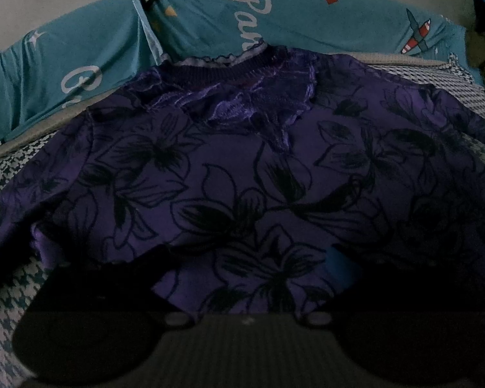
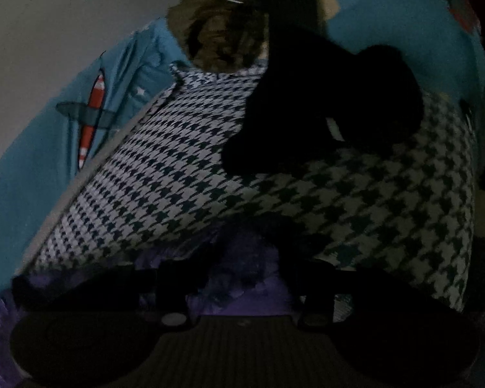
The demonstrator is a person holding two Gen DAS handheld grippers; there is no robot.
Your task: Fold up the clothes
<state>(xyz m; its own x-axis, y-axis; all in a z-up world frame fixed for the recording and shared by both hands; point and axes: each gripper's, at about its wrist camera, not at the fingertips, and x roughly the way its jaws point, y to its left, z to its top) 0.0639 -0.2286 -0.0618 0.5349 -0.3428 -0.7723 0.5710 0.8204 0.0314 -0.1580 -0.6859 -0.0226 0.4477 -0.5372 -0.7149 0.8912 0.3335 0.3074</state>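
in the left wrist view, the left gripper (image 1: 242, 278) is hovering low over a purple floral top (image 1: 242, 168), its dark fingers standing well apart at the bottom corners with nothing pinched between them. the top is lying spread flat on a houndstooth cloth (image 1: 13, 291), its ribbed neckline (image 1: 210, 71) pointing away from the camera. beyond it a teal printed sheet (image 1: 80, 64) with white lettering and small aeroplanes is running along the far edge.

in the right wrist view, the right gripper (image 2: 239, 287) is sitting over a bunched purple edge of the top (image 2: 249, 271); its fingers are drawn fairly close, and they seem to be closing on that fabric, though the picture is too dark to be sure. further off, a black garment (image 2: 323, 103) is lying on the houndstooth cloth (image 2: 177, 161), with a brown fuzzy item (image 2: 216, 35) behind it.
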